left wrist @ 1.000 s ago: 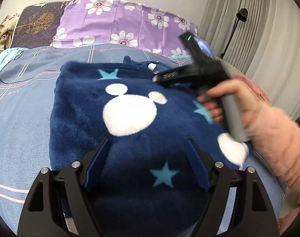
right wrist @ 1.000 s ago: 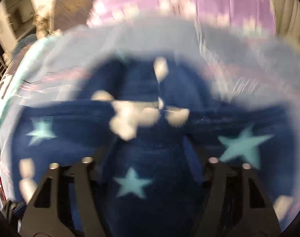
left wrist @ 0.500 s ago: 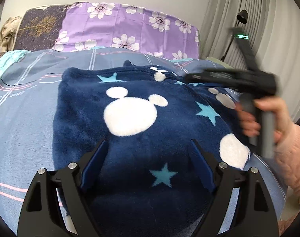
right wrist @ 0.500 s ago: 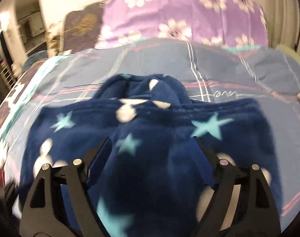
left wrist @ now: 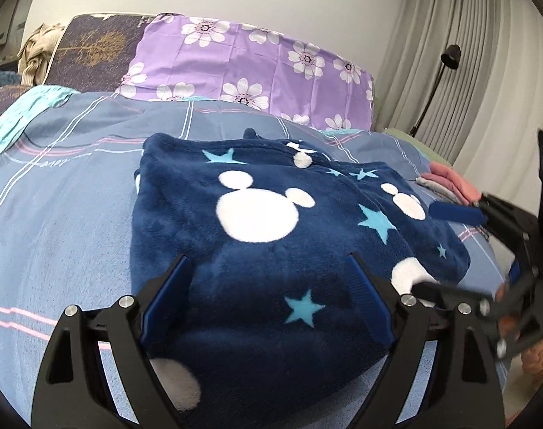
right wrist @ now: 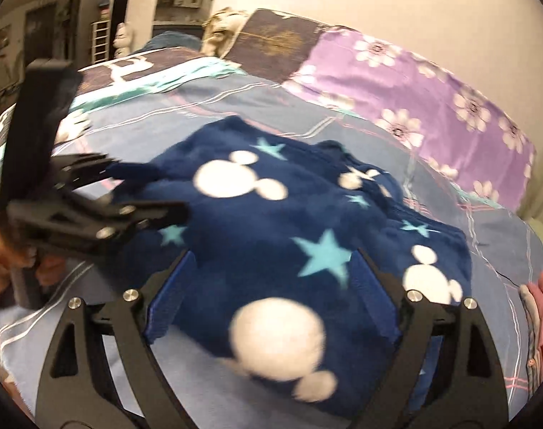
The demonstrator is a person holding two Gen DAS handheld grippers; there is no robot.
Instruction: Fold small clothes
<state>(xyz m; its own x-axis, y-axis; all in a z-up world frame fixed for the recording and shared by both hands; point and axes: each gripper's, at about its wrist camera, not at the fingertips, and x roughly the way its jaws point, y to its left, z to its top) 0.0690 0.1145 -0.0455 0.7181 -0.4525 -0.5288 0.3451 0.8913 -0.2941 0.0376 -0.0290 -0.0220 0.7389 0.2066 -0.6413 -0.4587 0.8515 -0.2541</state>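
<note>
A navy fleece garment (left wrist: 271, 236) with white mouse heads and light blue stars lies folded on the blue plaid bed cover; it also shows in the right wrist view (right wrist: 307, 243). My left gripper (left wrist: 268, 286) is open, low over the garment's near edge, holding nothing. My right gripper (right wrist: 271, 286) is open over the garment's near right corner, holding nothing. The right gripper shows at the right edge of the left wrist view (left wrist: 486, 250), open. The left gripper shows at the left of the right wrist view (right wrist: 128, 193), open.
A purple flowered pillow (left wrist: 250, 68) and a dark patterned pillow (left wrist: 92, 53) lie at the head of the bed. A pile of folded pink and grey clothes (left wrist: 446, 186) sits at the bed's right side. Curtains (left wrist: 468, 53) and a black lamp (left wrist: 450, 57) stand at right.
My right gripper has pulled back from over the garment's middle to its right near corner. My left gripper has stayed at the near edge. The garment lies as before.
</note>
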